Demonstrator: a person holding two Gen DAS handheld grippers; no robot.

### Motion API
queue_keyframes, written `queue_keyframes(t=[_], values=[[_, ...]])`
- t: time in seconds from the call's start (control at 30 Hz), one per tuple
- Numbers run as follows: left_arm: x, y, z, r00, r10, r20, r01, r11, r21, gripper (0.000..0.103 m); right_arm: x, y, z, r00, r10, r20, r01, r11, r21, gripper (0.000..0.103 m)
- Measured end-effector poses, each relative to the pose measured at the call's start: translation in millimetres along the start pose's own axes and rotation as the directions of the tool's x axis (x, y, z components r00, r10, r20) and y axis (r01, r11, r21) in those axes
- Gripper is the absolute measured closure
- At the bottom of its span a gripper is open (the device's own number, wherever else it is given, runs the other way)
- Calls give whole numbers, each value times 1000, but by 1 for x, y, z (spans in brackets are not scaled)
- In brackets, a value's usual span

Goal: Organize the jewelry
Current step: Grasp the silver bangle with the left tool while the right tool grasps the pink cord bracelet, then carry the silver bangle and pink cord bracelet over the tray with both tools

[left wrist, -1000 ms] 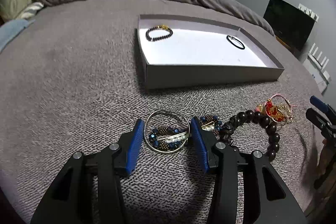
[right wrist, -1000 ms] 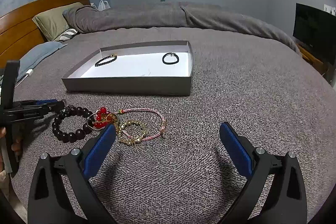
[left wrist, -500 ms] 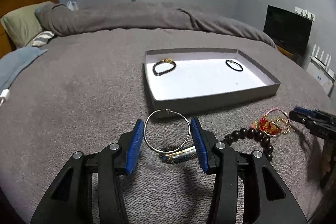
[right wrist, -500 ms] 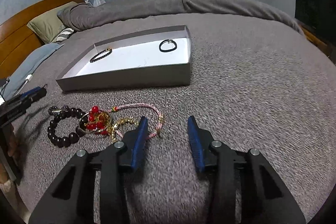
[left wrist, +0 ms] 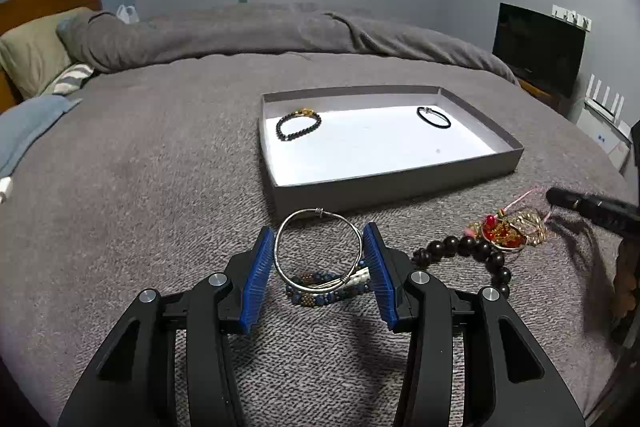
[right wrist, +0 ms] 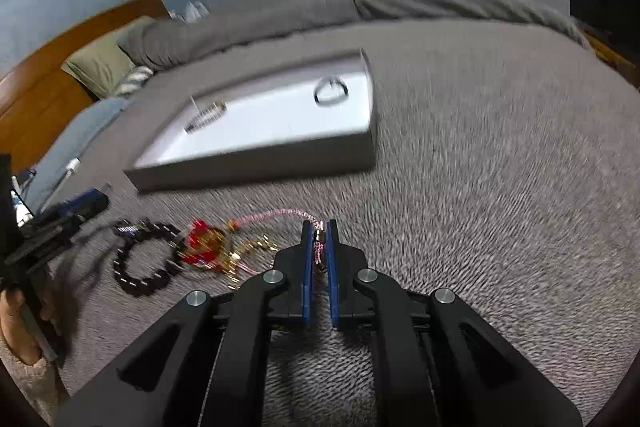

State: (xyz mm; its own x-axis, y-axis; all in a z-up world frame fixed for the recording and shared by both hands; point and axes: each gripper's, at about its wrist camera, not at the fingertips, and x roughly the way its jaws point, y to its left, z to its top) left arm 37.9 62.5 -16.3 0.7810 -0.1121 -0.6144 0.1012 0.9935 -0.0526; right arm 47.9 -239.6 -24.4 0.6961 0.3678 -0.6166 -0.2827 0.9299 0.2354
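My left gripper (left wrist: pixel 318 229) is shut on a silver bangle (left wrist: pixel 316 213), with its blue pads pressed on both sides of the ring, which stands tilted just above the bed. A blue beaded bracelet (left wrist: pixel 320 297) lies under it. To the right lie a dark wooden bead bracelet (left wrist: pixel 480 253) and a red and gold bracelet (left wrist: pixel 502 233). My right gripper (right wrist: pixel 319 227) is shut on the clasp end of a pink braided bracelet (right wrist: pixel 280 214). The grey tray (left wrist: pixel 392 189) holds a black bead bracelet (left wrist: pixel 298 125) and a black cord loop (left wrist: pixel 434 117).
Everything sits on a grey bedspread (left wrist: pixel 160 187). Pillows (left wrist: pixel 32 51) and a folded duvet lie at the far side. A dark screen (left wrist: pixel 540 51) stands at the right. In the right wrist view, a hand (right wrist: pixel 16 315) holds the left gripper (right wrist: pixel 72 207) at the left edge.
The right gripper's jaws went from wide open to shut on the pink bracelet's clasp end. The left gripper raised the silver bangle off the blue beaded bracelet and tipped upward.
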Motion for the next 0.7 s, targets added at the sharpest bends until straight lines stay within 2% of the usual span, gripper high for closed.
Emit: queue_keyframes(t=[0.23,0.53,0.7], values=[[-1,-3,-1,1000,2,-4,-2,1000,13,56,-27,-11,11,994,-37,98,34,999,31,97],[0,-4,0,1000,-3,-6,3,1000,14,56,-60,-6,25,981,25,192,-29,999,17,97],[0,-5,0,1000,-9,-6,9,1000,17,56,-81,4,33,965,15,262,-13,1000,-10,97]])
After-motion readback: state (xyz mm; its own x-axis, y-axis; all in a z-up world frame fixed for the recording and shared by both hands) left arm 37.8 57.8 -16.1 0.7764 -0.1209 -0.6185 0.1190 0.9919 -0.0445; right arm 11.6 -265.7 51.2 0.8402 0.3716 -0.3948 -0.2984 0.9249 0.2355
